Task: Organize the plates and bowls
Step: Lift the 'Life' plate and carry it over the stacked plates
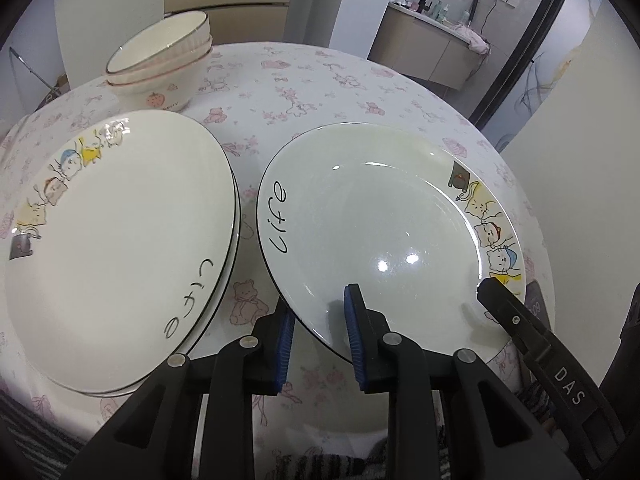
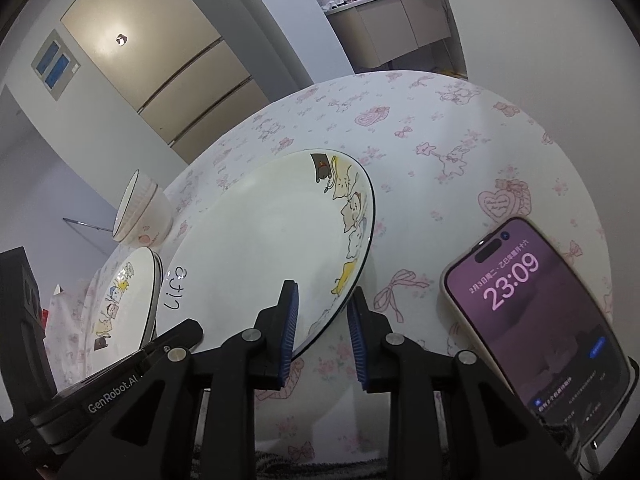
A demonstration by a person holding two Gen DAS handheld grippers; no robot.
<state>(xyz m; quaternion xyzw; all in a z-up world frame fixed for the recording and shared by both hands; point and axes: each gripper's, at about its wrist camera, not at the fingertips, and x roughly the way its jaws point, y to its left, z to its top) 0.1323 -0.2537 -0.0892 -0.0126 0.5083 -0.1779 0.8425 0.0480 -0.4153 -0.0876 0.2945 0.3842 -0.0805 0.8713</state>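
Note:
A white plate [image 1: 384,224] with cat drawings and the word "Life" lies on the round table, right of centre. My left gripper [image 1: 318,336] is open, its jaws either side of the plate's near-left rim. My right gripper [image 2: 322,330] is open too, astride the same plate's [image 2: 272,240] right rim; one of its fingers [image 1: 504,312] shows in the left wrist view. A stack of like plates [image 1: 120,240] lies to the left, also seen in the right wrist view [image 2: 124,300]. Stacked white bowls [image 1: 164,64] stand behind it, and show in the right wrist view [image 2: 140,212].
The table wears a white cloth with pink prints [image 1: 296,92]. A phone [image 2: 536,308] with a lit screen leans at the table's right edge. A fridge [image 2: 160,64] and a bathroom counter [image 1: 432,40] stand beyond the table.

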